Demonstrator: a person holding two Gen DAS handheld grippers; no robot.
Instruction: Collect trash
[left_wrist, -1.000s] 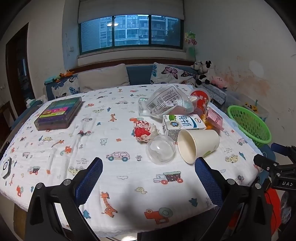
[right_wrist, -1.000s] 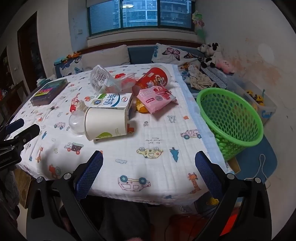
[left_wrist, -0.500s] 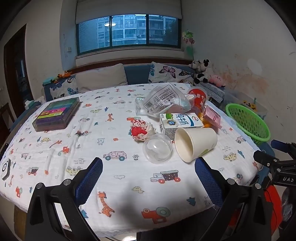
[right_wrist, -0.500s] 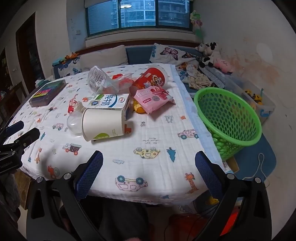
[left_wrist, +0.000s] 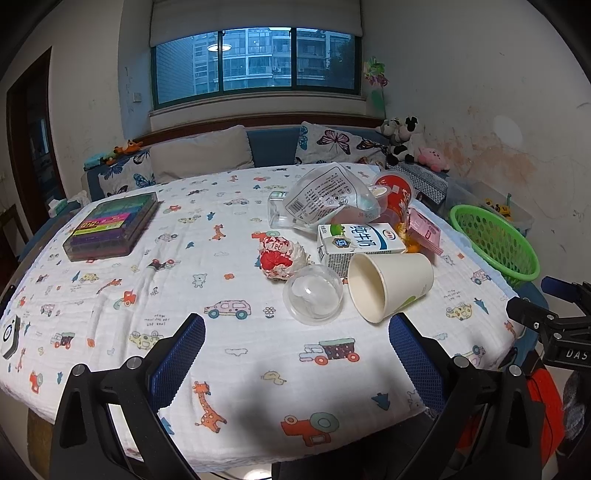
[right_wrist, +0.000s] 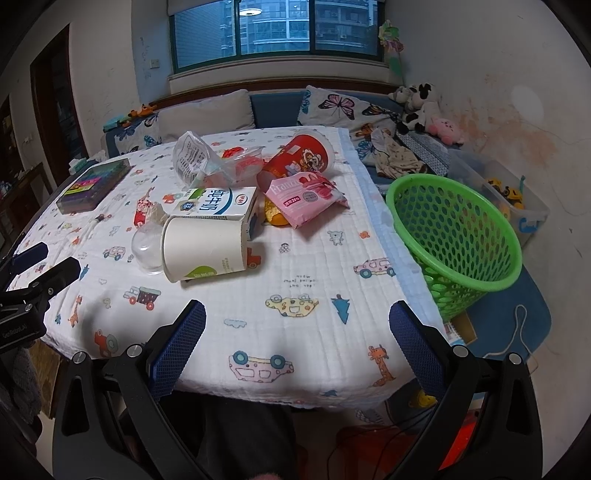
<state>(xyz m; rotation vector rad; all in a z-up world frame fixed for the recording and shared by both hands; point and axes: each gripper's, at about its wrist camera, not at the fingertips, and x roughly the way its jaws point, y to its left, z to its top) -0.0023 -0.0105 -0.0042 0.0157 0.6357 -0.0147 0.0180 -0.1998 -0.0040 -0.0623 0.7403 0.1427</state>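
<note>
Trash lies in a cluster on the patterned tablecloth: a tipped paper cup (left_wrist: 391, 286) (right_wrist: 205, 249), a clear dome lid (left_wrist: 313, 294) (right_wrist: 146, 251), a milk carton (left_wrist: 358, 245) (right_wrist: 216, 203), a crumpled red-and-white wrapper (left_wrist: 280, 256), a clear plastic bag (left_wrist: 327, 195) (right_wrist: 194, 160), a red cup (right_wrist: 303, 155) and a pink snack packet (right_wrist: 306, 195). A green basket (right_wrist: 454, 236) (left_wrist: 495, 242) stands off the table's right edge. My left gripper (left_wrist: 295, 363) is open, short of the lid and cup. My right gripper (right_wrist: 297, 360) is open over the near table edge, holding nothing.
A dark box of coloured pens (left_wrist: 110, 225) (right_wrist: 94, 184) lies at the table's far left. A cushioned bench (left_wrist: 221, 151) with soft toys (right_wrist: 424, 107) runs behind. A clear storage bin (right_wrist: 513, 206) sits beyond the basket. A white cord (right_wrist: 517, 328) lies on the blue floor mat.
Both views have shifted slightly: the trash cluster sits a little lower and nearer in each frame. Both grippers stay open and nothing on the table has moved.
</note>
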